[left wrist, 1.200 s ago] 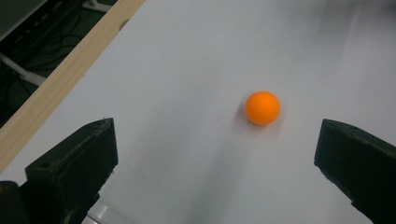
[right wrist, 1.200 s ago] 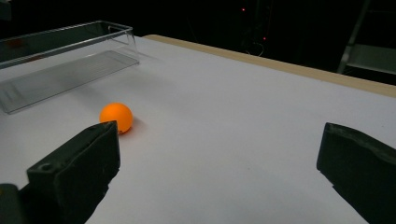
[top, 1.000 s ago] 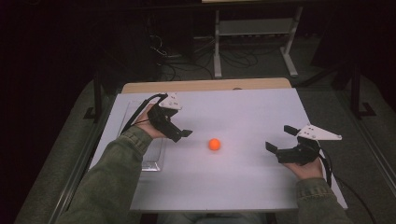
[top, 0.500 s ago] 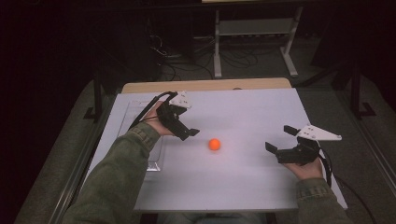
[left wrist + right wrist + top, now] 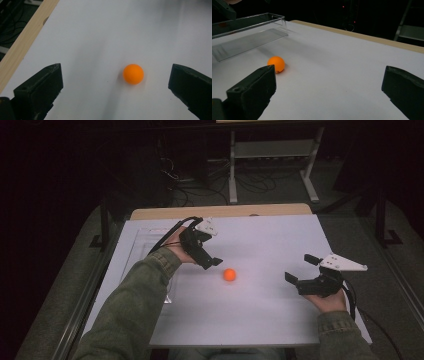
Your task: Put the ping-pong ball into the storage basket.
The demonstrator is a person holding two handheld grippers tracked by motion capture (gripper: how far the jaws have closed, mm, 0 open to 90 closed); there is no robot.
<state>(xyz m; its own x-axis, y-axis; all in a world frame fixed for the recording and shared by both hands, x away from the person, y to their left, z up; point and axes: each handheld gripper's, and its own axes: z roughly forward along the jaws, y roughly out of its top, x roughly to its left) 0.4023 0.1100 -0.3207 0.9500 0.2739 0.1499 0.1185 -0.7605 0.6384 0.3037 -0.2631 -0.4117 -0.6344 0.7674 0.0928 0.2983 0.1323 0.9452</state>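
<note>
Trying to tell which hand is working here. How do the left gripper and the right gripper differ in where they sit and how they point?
The left gripper sits close to the orange ball, angled down toward it; the right gripper sits farther from the ball. The left gripper view frames the ball between its jaws; the right gripper view has it off beside one jaw. Both are open and hold nothing.

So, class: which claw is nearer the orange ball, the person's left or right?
Left. The left claw hangs open just up-left of the orange ball, jaws aimed at it. The right claw sits open farther off, across bare table.
</note>
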